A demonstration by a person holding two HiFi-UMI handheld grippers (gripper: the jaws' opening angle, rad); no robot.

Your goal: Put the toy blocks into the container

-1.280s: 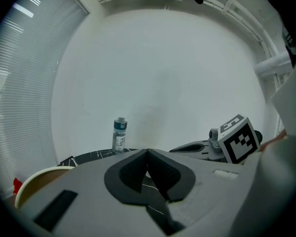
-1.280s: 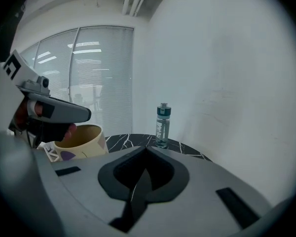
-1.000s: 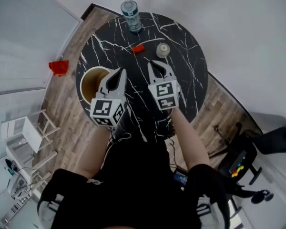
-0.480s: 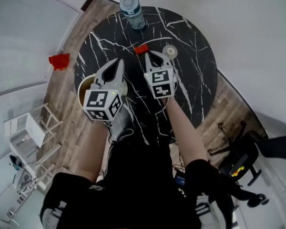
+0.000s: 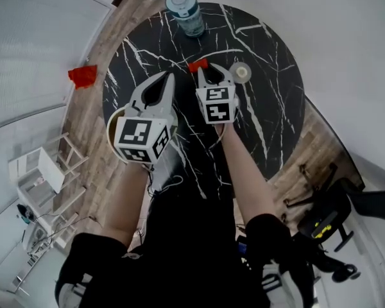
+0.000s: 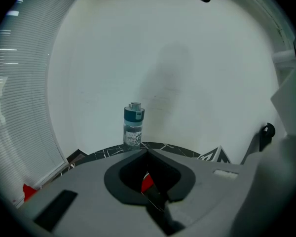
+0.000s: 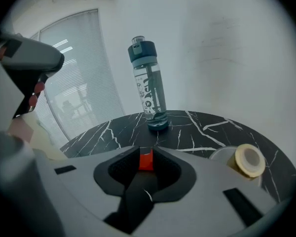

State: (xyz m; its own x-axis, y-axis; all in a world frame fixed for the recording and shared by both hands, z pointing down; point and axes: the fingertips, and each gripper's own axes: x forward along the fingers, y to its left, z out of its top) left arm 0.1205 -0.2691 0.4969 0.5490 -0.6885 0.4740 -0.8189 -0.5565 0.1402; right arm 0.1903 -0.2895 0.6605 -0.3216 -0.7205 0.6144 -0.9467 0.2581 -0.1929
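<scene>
Head view: a person works two handheld grippers over a round black marble counter (image 5: 263,108), and the job appears to have some way to go. One red toy block (image 5: 197,66) lies on the counter, not yet lifted, right at the tips of the right gripper (image 5: 212,77). That gripper's fingers have just been opening and now stand apart, with the block in the gap at their tips, unpressed. The left gripper (image 5: 171,76), fingers pressed together and empty, hangs above the tan container (image 5: 111,128) at the counter's left edge. The container's inside is mostly hidden, so any blocks already in it cannot be counted. On show are one block, one container, one water bottle (image 5: 186,8) and one roll of tape (image 5: 240,73). One red object (image 5: 82,76) lies on the floor, too small to identify.
</scene>
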